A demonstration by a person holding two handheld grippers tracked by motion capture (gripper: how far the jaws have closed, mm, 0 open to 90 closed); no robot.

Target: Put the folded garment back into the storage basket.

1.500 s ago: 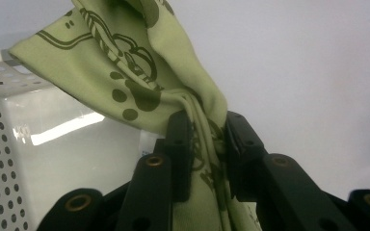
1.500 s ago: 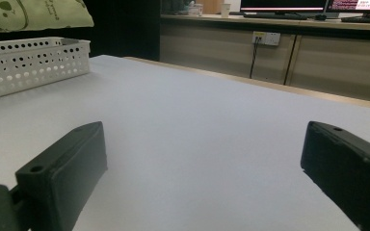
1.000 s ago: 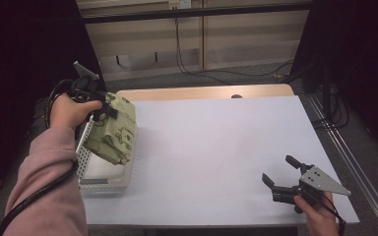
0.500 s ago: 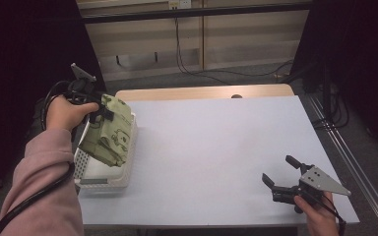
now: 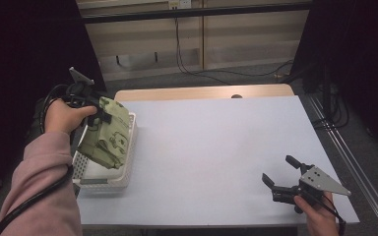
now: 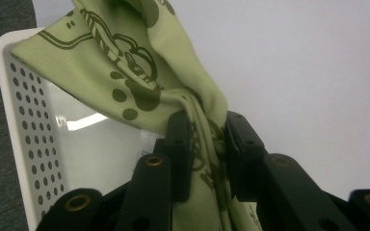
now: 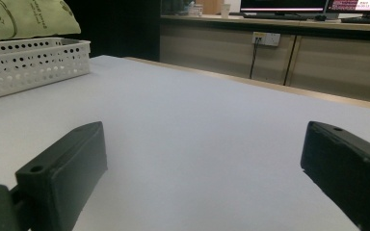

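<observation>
Green printed cloth bag [image 5: 104, 132] is hanging from my left claw [image 5: 100, 114], which is clenching a gathered fold of it, long axis drooping down and away from the jaws. It's dangling directly over the white perforated basket [image 5: 124, 173] just below that claw, so I'm judging the coming move as lowering or lifting along that line. My right claw [image 5: 281, 178] is idling released, well apart across the table [image 5: 216, 147].
</observation>
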